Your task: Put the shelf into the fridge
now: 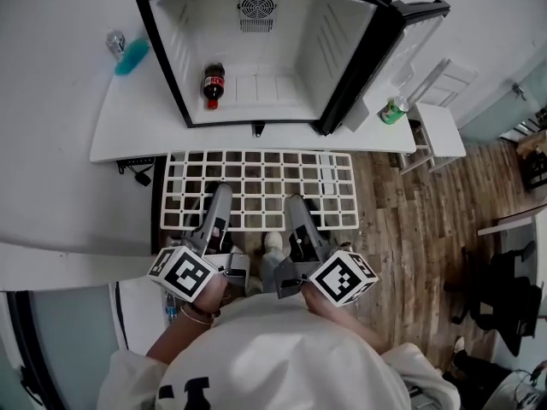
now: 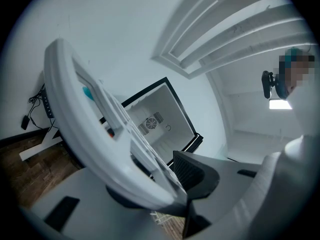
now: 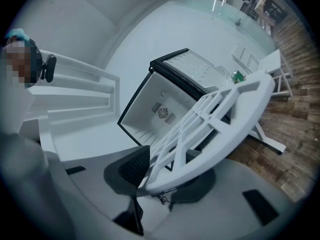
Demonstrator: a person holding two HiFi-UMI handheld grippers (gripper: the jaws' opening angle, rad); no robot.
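Closest below the head camera, past the person's white top, the left gripper (image 1: 220, 198) and the right gripper (image 1: 296, 205) point forward side by side, each closed on the near rim of the shelf (image 1: 256, 192). Both gripper views show the jaws partway apart with the white rim pinched between the pads. The shelf is a flat white grid held roughly level in the air, between the person and the table (image 1: 128, 135), with its far edge reaching about to the table's front edge. It is entirely outside the fridge (image 1: 335, 49). Step in hand, as judged: transport of the shelf toward the open cabinet, with insertion not yet begun. The next move appears to call for bringing the shelf up to the ribbed side walls, squaring its far edge with the opening, and sliding it in level on 1 pair of ribs. It must pass above the cola bottle (image 1: 213, 85), which stands at the left of the fridge floor. Uneven height between the 2 grips could jam a corner. The fridge stands on the white table with its door (image 1: 419, 37) swung open to the right and a fan grille (image 1: 256, 8) on the back wall. A green can (image 1: 393, 109) sits near the door, and a teal object (image 1: 132, 56) lies at the table's left. Beyond lie wood flooring (image 1: 410, 220), a small white side table (image 1: 442, 131) and a black chair (image 1: 504, 289).
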